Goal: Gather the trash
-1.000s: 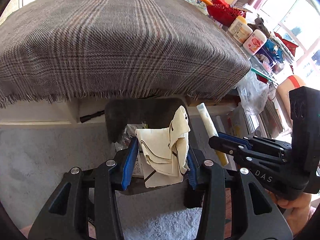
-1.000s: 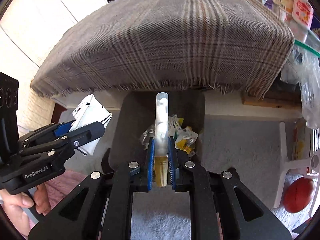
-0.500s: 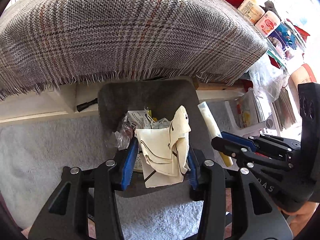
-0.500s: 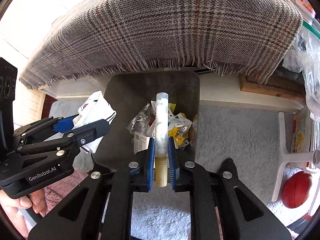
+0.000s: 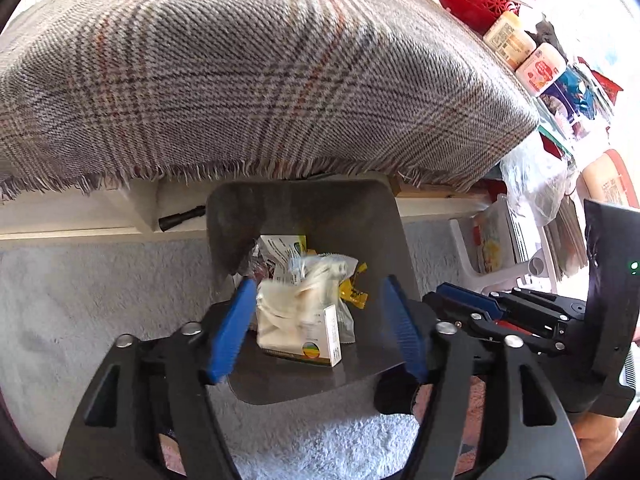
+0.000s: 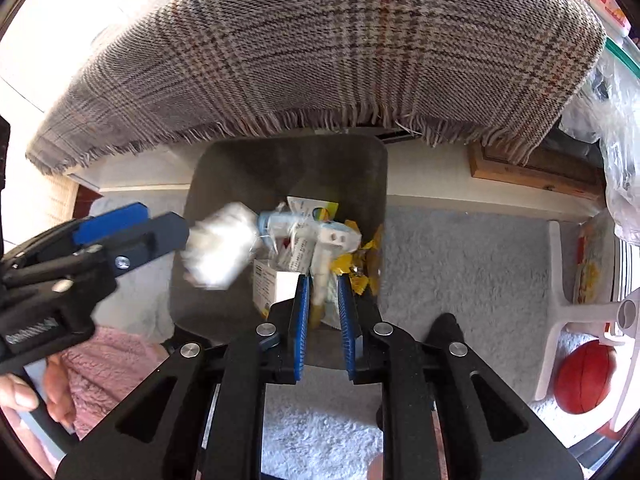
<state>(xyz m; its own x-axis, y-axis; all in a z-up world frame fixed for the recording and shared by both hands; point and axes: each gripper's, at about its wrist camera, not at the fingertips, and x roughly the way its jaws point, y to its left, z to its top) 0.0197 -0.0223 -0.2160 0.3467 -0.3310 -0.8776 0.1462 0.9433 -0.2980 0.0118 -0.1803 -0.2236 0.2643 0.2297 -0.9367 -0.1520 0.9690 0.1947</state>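
**Both grippers let go over the bin**

Left gripper – jaws have just been opening, now spread; the crumpled paper it pinched a second ago drops blurred into the dark bin. Right gripper – jaws just parting, tube slipping loose between them above the wrappers. Beyond: plaid cloth overhangs the bin's far rim; grey carpet around.
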